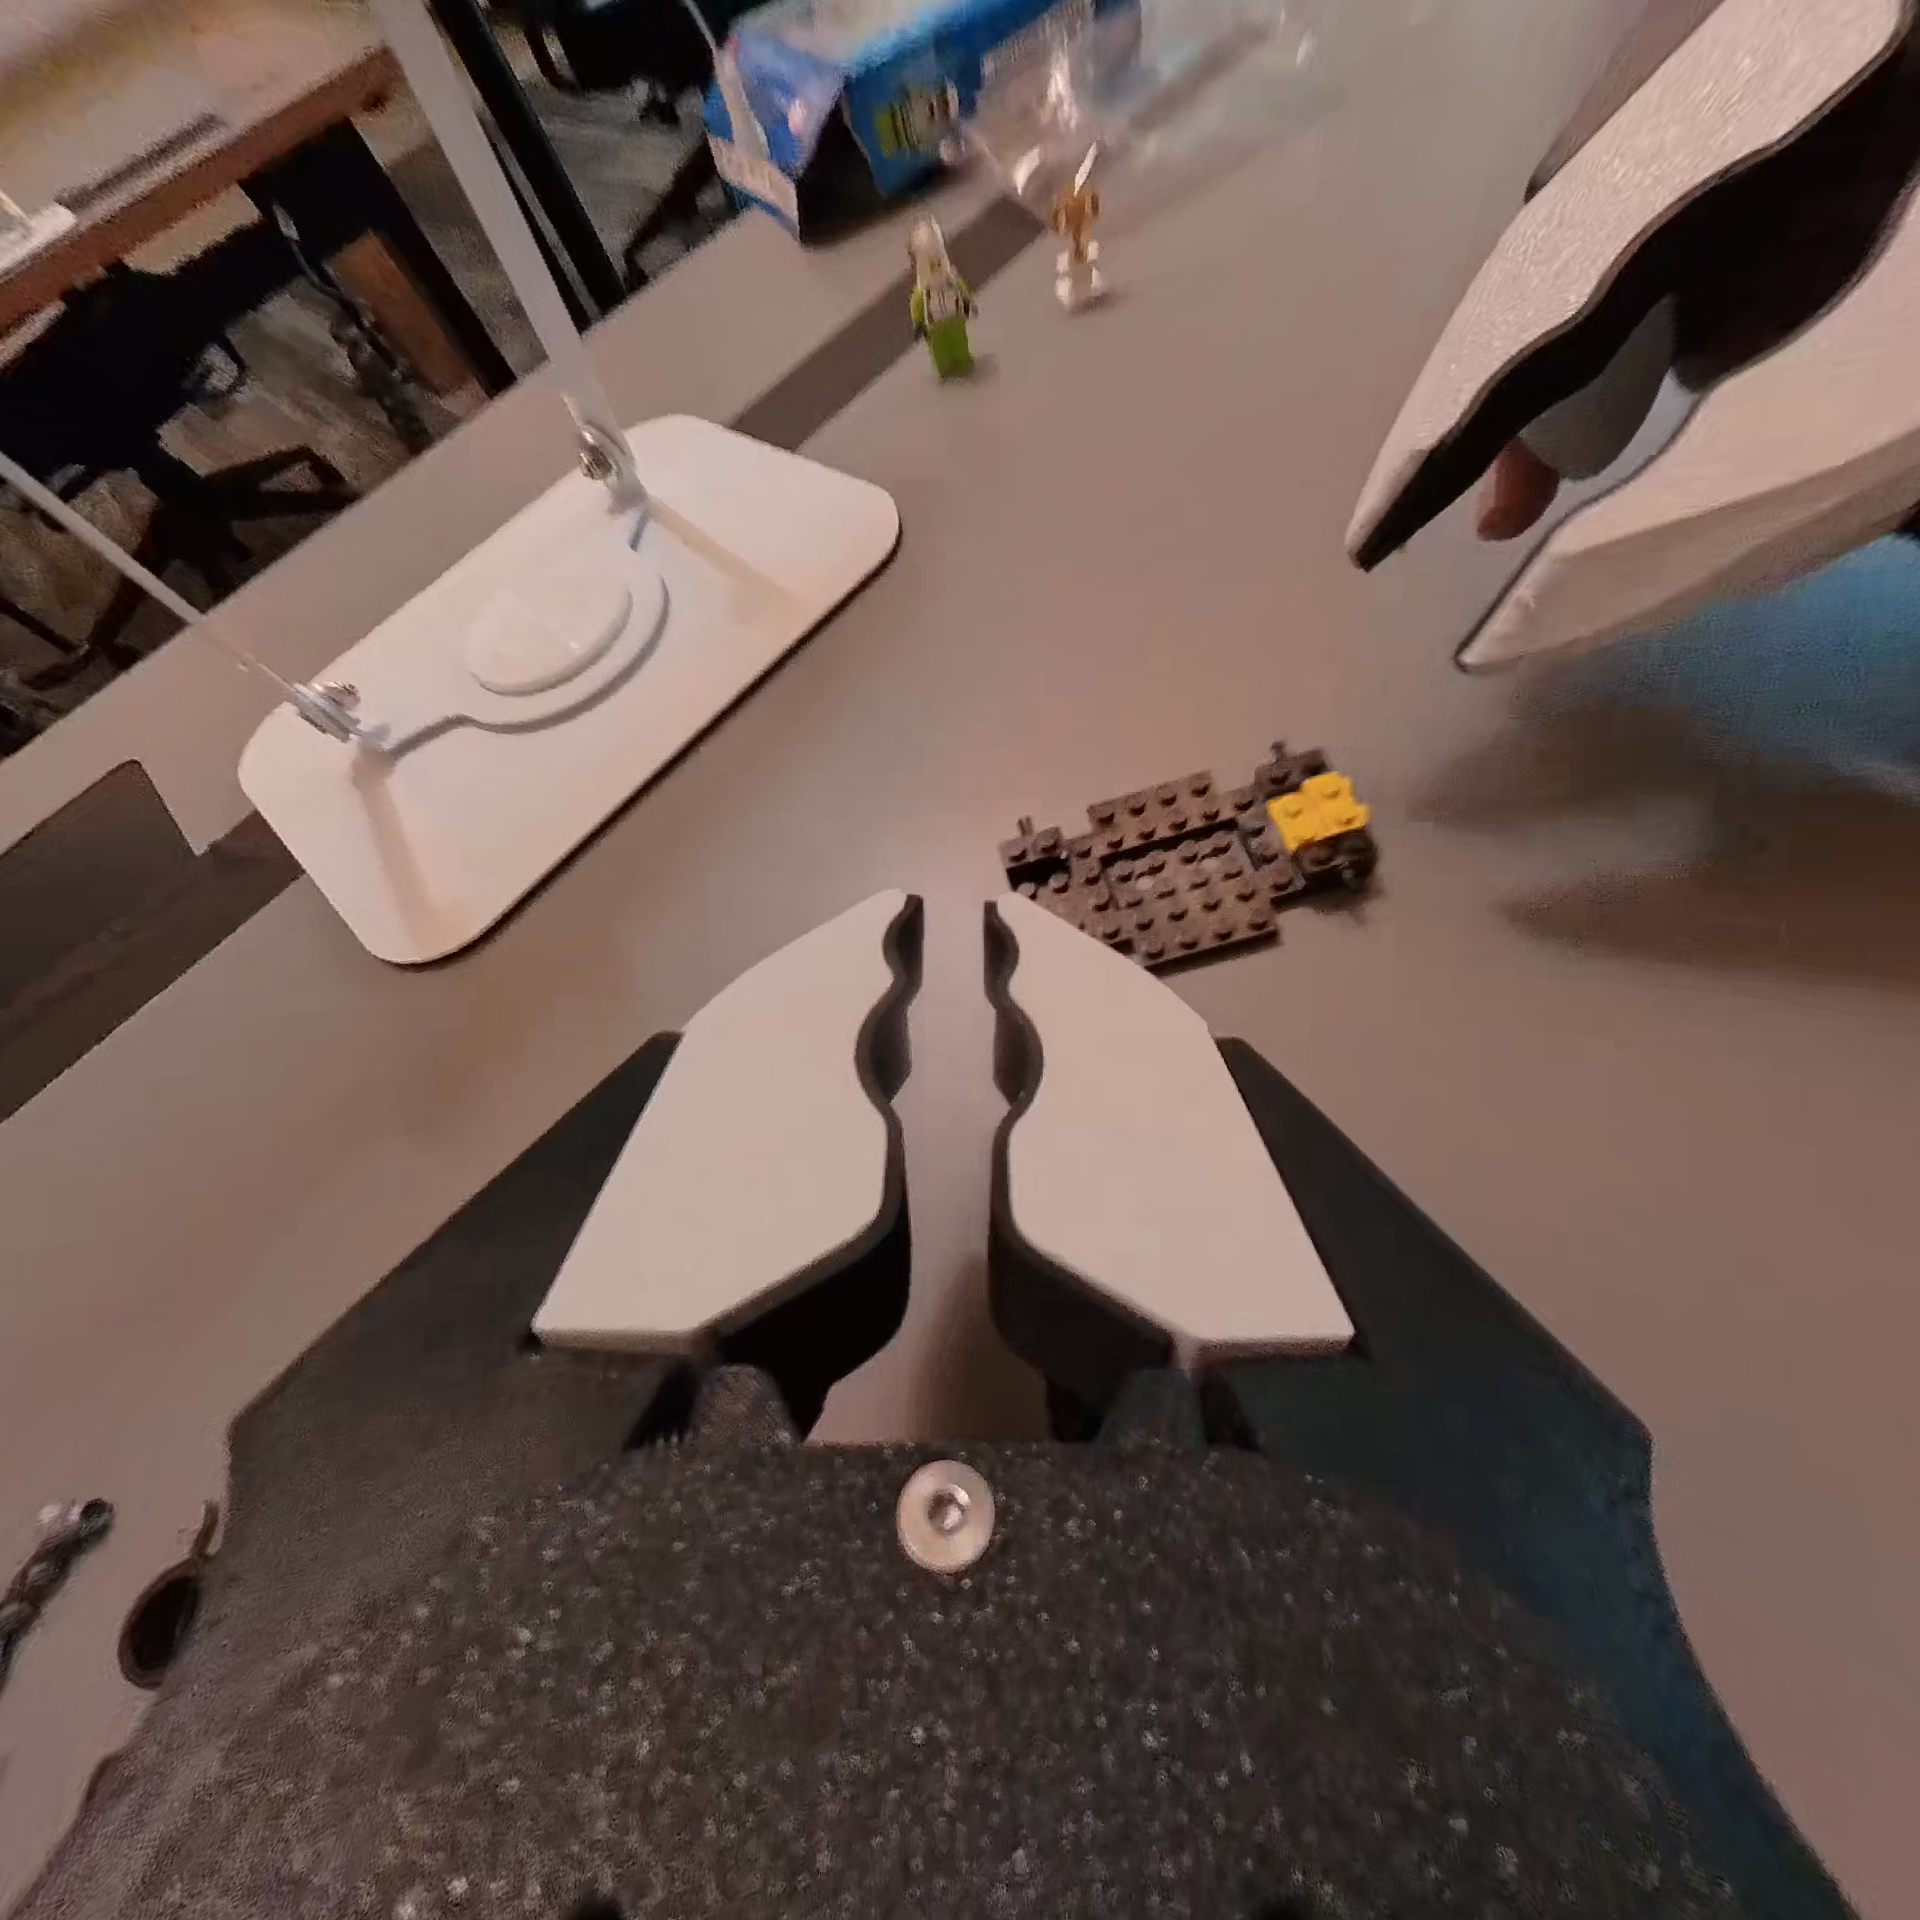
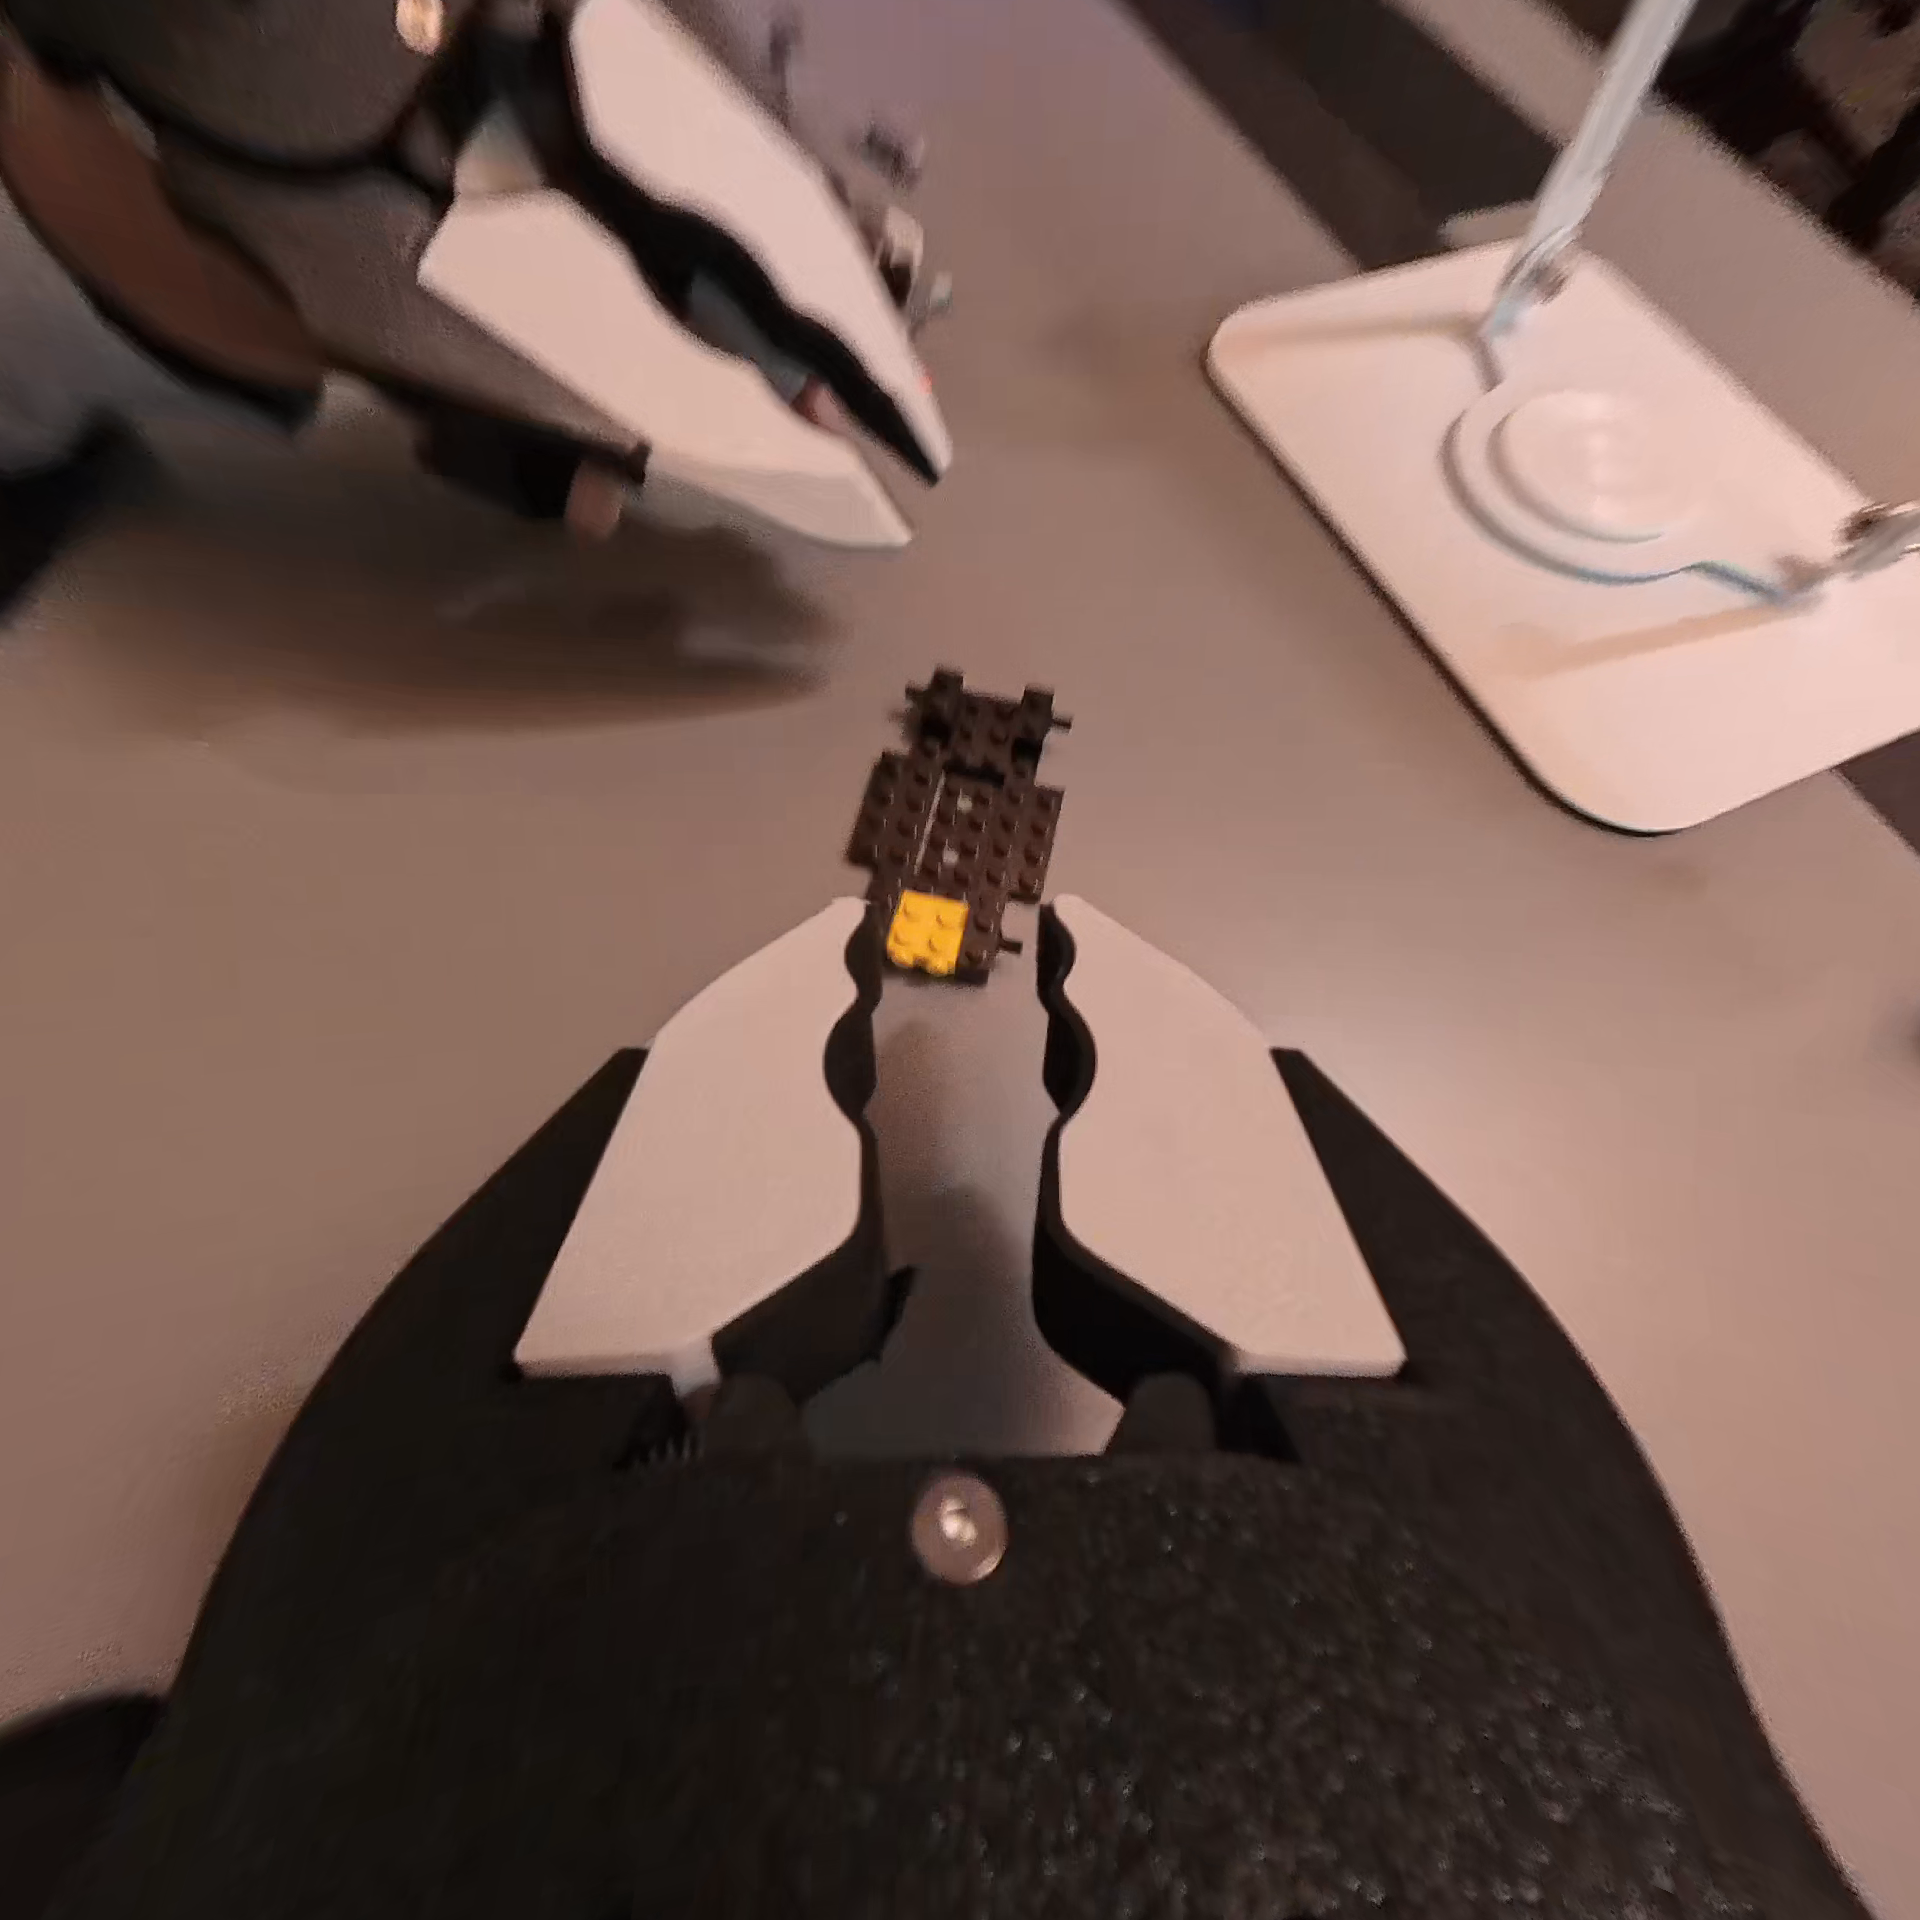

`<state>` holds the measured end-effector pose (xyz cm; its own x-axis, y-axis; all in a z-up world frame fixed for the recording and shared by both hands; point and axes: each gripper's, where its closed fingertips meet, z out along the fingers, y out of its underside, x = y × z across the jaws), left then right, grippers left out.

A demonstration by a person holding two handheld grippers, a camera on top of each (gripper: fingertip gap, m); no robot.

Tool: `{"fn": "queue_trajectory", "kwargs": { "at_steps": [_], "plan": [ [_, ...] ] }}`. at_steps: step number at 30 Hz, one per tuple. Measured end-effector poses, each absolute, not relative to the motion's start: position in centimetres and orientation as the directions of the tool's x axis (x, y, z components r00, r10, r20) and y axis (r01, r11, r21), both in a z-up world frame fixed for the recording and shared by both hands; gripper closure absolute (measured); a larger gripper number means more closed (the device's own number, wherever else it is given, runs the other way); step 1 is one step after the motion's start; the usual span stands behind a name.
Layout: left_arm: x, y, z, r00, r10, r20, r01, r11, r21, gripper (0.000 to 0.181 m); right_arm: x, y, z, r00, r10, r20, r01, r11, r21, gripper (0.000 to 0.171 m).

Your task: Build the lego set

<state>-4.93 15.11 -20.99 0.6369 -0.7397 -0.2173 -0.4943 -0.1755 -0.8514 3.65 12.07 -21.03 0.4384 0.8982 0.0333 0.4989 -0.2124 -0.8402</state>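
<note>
A black lego chassis [image 1: 1164,868] with a yellow brick [image 1: 1317,812] on its right end lies flat on the grey table. My left gripper [image 1: 951,914] is slightly open and empty, with its tips just left of the chassis. My right gripper [image 1: 1413,608] hangs open above and to the right of the chassis. In the right wrist view the chassis [image 2: 966,810] lies lengthwise ahead, and its yellow brick [image 2: 928,932] shows between the tips of my open, empty right gripper [image 2: 951,916]. The left gripper [image 2: 920,504] hovers beyond it at upper left.
A white stand base [image 1: 582,748] with thin metal rods sits left of the chassis and also shows in the right wrist view [image 2: 1662,717]. Two minifigures [image 1: 940,307] [image 1: 1075,255], a blue box [image 1: 821,114] and a clear bag [image 1: 1153,104] stand farther back. My hands' fingertips stand some 10 centimetres from each other.
</note>
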Motion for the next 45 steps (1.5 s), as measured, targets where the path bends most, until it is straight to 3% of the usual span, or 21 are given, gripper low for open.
{"fn": "queue_trajectory", "kwargs": {
  "at_steps": [2, 7, 14, 34, 38, 45],
  "plan": [
    [-4.9, 13.8, -19.5, 0.648, -0.735, -0.2, -0.44, -0.148, -0.886, 0.18, 3.8, 11.8, -19.6, 0.508, 0.861, 0.02, 0.424, -0.23, -0.876, 0.148],
    [-5.2, 11.0, -17.0, 0.726, -0.677, -0.12, -0.318, -0.175, -0.932, 0.181, 4.6, 9.9, -19.6, 0.699, 0.715, -0.004, 0.358, -0.354, -0.864, 0.171],
    [-6.6, 8.8, -18.8, 0.778, -0.622, -0.093, -0.3, -0.237, -0.924, 0.181, 3.4, 7.2, -23.2, 0.787, 0.617, -0.021, 0.353, -0.478, -0.804, 0.171],
    [-7.7, 10.5, -21.7, 0.795, -0.589, -0.142, -0.358, -0.268, -0.894, 0.181, 3.2, 8.3, -23.7, 0.812, 0.582, 0.051, 0.381, -0.462, -0.801, 0.171],
    [-7.6, 10.4, -21.4, 0.79, -0.599, -0.13, -0.346, -0.261, -0.901, 0.181, 4.2, 10.4, -21.1, 0.835, 0.542, 0.091, 0.35, -0.397, -0.849, 0.171],
    [-6.9, 9.7, -19.7, 0.758, -0.648, -0.075, -0.276, -0.215, -0.937, 0.181, 6.1, 19.8, -10.5, 0.913, 0.385, 0.139, 0.234, -0.212, -0.949, 0.171]
  ]
}}
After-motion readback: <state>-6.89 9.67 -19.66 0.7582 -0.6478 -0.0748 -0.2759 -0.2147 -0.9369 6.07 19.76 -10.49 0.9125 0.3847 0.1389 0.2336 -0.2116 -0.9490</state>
